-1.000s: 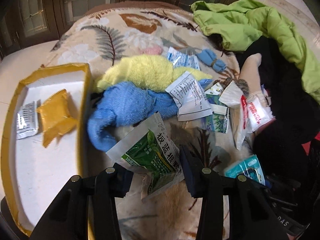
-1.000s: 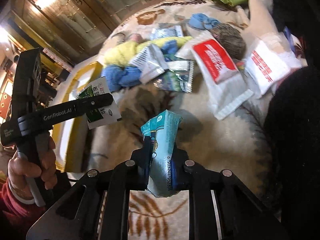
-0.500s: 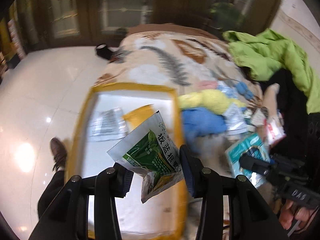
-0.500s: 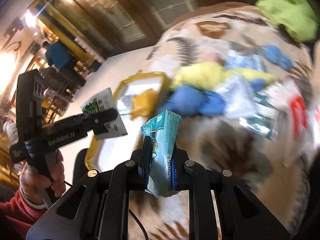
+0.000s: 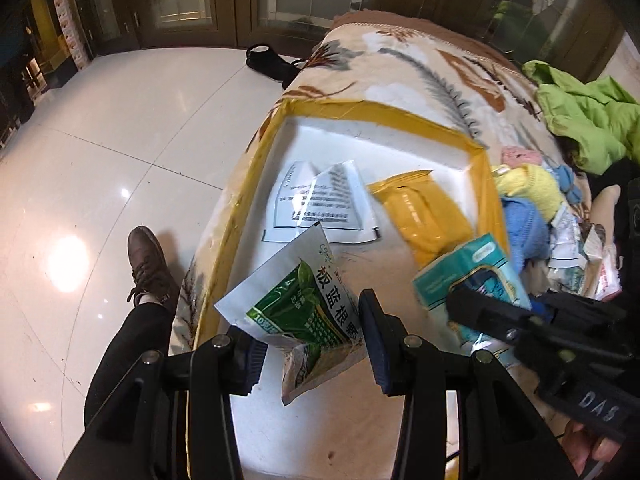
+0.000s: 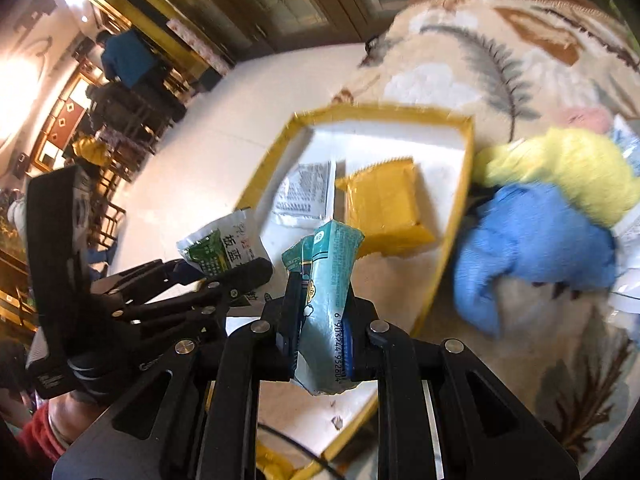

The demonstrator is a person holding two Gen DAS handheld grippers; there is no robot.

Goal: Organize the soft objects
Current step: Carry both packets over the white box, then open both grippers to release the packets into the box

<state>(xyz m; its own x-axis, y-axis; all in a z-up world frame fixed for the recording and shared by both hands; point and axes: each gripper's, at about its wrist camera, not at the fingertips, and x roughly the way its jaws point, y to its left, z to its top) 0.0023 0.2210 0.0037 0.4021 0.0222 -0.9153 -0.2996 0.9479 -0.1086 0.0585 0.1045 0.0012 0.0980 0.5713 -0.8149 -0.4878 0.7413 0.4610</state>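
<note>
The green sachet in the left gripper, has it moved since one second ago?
Yes. The green sachet, gripped by the left gripper, went from above the blanket beside the towels to above the yellow-rimmed tray.

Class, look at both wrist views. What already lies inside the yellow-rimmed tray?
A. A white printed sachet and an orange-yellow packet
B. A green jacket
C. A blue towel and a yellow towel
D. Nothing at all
A: a white printed sachet and an orange-yellow packet lie side by side on the floor of the yellow-rimmed tray; the towels sit outside its rim.
</note>
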